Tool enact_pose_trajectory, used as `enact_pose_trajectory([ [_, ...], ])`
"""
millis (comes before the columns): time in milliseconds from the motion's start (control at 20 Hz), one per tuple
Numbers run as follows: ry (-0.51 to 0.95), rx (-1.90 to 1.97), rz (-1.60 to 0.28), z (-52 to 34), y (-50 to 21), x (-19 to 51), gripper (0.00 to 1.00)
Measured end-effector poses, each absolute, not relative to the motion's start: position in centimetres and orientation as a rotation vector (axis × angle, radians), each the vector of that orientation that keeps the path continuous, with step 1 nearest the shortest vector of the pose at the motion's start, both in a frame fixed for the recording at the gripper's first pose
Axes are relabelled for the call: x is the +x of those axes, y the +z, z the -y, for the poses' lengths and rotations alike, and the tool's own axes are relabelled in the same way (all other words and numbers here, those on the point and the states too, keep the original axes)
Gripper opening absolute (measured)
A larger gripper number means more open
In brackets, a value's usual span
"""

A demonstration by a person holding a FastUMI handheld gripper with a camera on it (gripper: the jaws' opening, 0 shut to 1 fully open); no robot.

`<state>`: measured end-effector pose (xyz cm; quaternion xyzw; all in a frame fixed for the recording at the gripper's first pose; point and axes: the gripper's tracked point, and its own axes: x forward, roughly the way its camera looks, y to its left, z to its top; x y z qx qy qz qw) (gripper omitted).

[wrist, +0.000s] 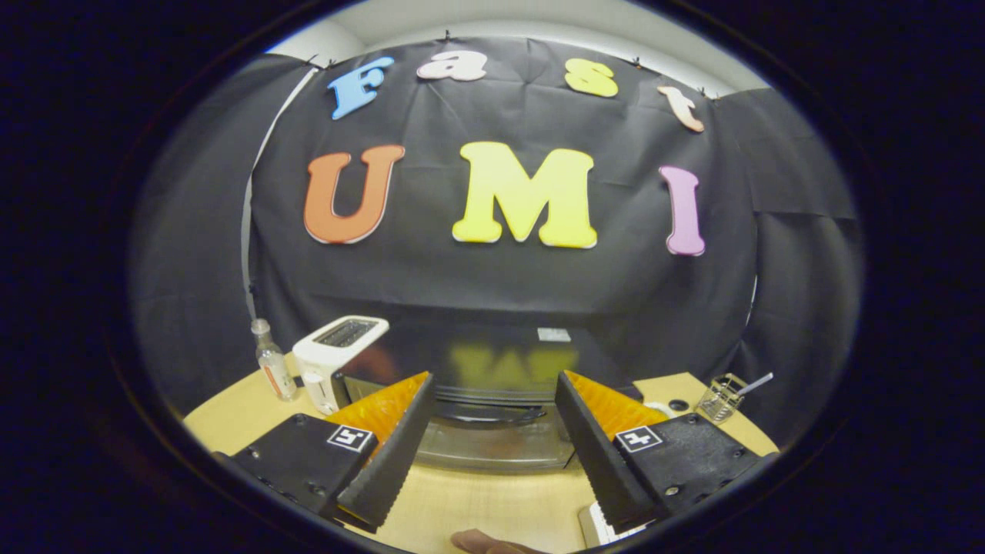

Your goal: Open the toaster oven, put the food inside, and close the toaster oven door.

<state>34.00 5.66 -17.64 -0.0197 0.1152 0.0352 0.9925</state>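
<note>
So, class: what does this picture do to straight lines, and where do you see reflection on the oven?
Gripper view: the fisheye lens bows the table edge and the booth wall into curves; the toaster oven has a glossy dark top that mirrors a blurred yellow patch from the wall; the open tongs frame its door, touching nothing.

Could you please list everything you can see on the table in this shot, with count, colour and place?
toaster oven: one, black with a glossy top, door shut, just ahead of the fingers at the table's middle.
pop-up toaster: one, white, beside the oven's left corner.
bottle: one, clear, left of the pop-up toaster.
glass container: one, clear, a stick standing in it, right of the oven.
table: one, light wood, under everything.
white object: one, partly hidden under the right finger; what it is cannot be told.
fingertip: one, a person's, at the table's near edge.
gripper: one, fingers open, holding nothing.
</note>
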Motion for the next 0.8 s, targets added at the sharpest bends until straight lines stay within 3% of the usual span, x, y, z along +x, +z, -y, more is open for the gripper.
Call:
enact_pose_trajectory([
  [500,0.07,0.019,-0.108,-2.6,-2.7,19.9,0.99],
  [800,0.099,0.028,-0.105,-1.4,-1.3,12.6,0.99],
])
